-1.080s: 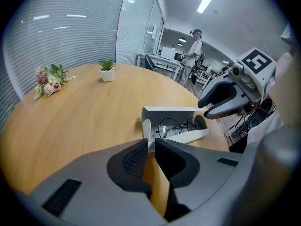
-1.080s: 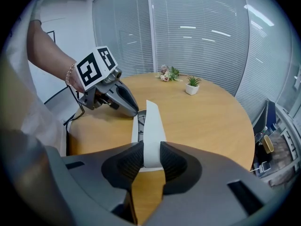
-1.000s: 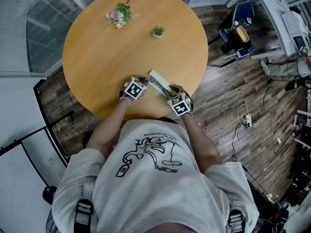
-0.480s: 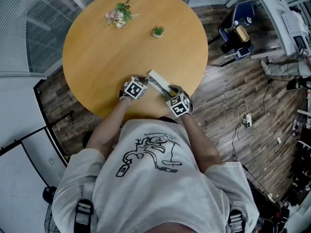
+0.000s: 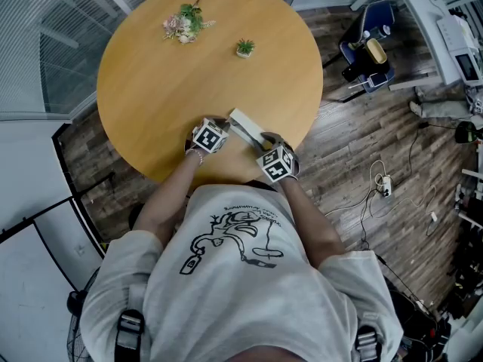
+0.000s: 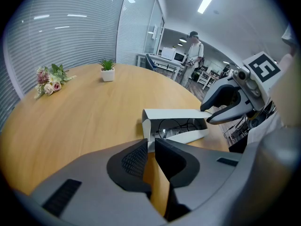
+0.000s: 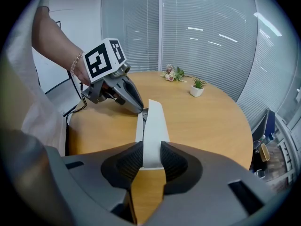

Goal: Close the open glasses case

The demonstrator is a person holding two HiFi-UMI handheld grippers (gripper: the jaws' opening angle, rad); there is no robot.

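We're mid-close: the case (image 6: 176,126) lies open at the table's (image 5: 166,81) near edge, betw. our grippers. R gripper (image 7: 151,147) has the lid (image 7: 154,121) betw. its pads, both seemingly touching it tho the jaws have just been easing apart; L gripper (image 6: 150,146) is clenched, empty, tips at the case's end. Next, we reckon: swing the lid down onto the base while L steadies.
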